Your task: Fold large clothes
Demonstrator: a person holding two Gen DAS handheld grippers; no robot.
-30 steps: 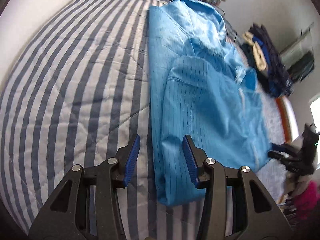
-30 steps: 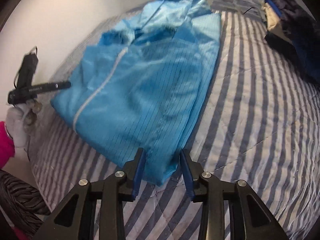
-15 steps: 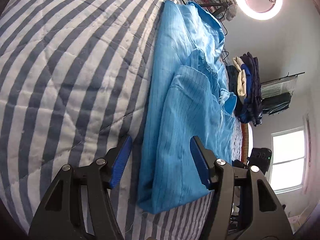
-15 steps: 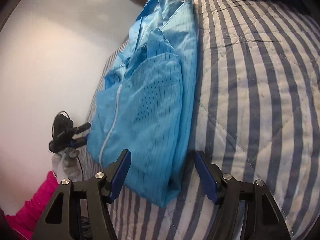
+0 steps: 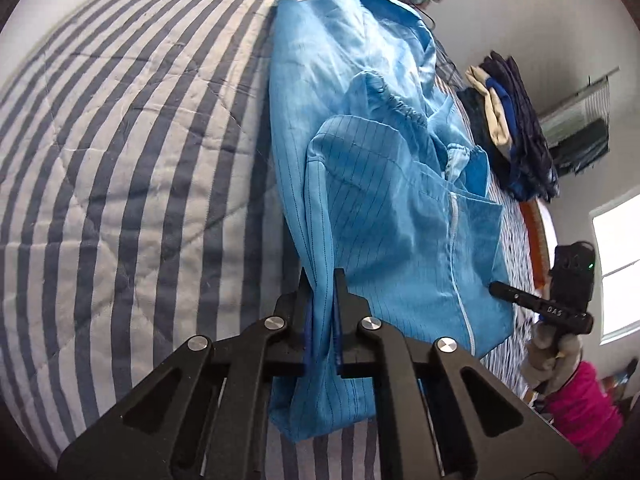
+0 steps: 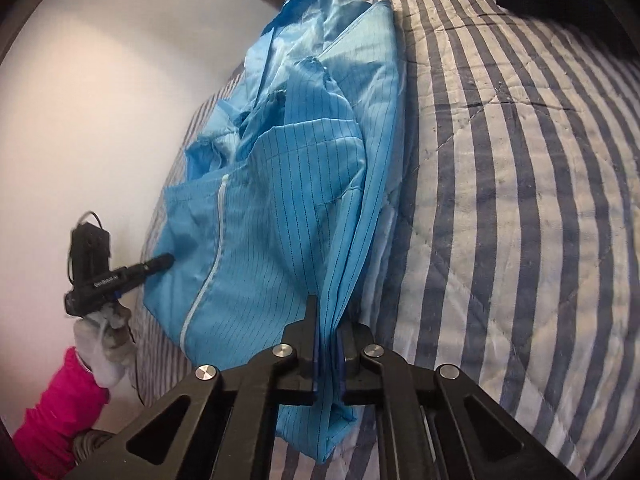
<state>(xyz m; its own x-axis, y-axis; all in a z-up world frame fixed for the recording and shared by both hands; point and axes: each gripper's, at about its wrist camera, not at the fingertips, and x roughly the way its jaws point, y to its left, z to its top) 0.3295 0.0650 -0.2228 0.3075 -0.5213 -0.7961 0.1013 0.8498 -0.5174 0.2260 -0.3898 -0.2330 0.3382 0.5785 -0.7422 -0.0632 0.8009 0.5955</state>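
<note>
A large light-blue pinstriped garment (image 5: 380, 208) with a white zipper lies lengthwise on a striped bed, sleeves folded in over its front; it also shows in the right wrist view (image 6: 280, 200). My left gripper (image 5: 321, 300) is shut on the garment's left bottom corner, fabric pinched between its blue pads. My right gripper (image 6: 330, 320) is shut on the right bottom corner the same way. Each gripper shows in the other's view, the right gripper (image 5: 540, 304) and the left gripper (image 6: 116, 276), held by gloved hands.
The bed has a blue-and-white striped quilt (image 5: 120, 200), also seen in the right wrist view (image 6: 520, 200). A stack of folded dark clothes (image 5: 512, 128) sits at the far right of the bed. A white wall (image 6: 80, 100) runs along the bed's left side.
Both grippers were open and straddling the garment's bottom corners; they have now closed on the fabric at each corner.
</note>
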